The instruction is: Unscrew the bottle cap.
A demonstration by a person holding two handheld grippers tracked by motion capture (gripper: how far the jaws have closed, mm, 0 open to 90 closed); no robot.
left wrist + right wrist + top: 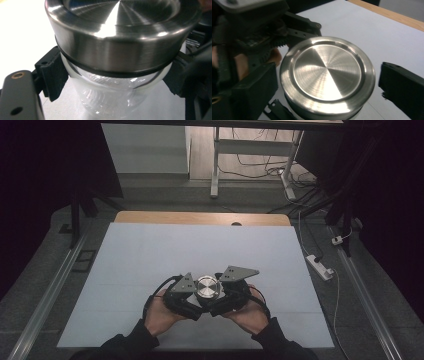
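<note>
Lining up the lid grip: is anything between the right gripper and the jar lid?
No. The right gripper view shows the right gripper straddling the steel lid, with bare white table in the gap beside it.

A wooden bench (pixel 200 217) carries a white sheet (pixel 150 265) covering nearly all of it. A glass jar (pixel 112 95) with a steel lid (pixel 207 287) stands on the sheet toward 6 o'clock.

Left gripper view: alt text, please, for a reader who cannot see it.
A clear glass jar with a brushed steel lid stands close up on a white table surface. The left tongs bracket the jar just below the lid, a black jaw on either side.
</note>
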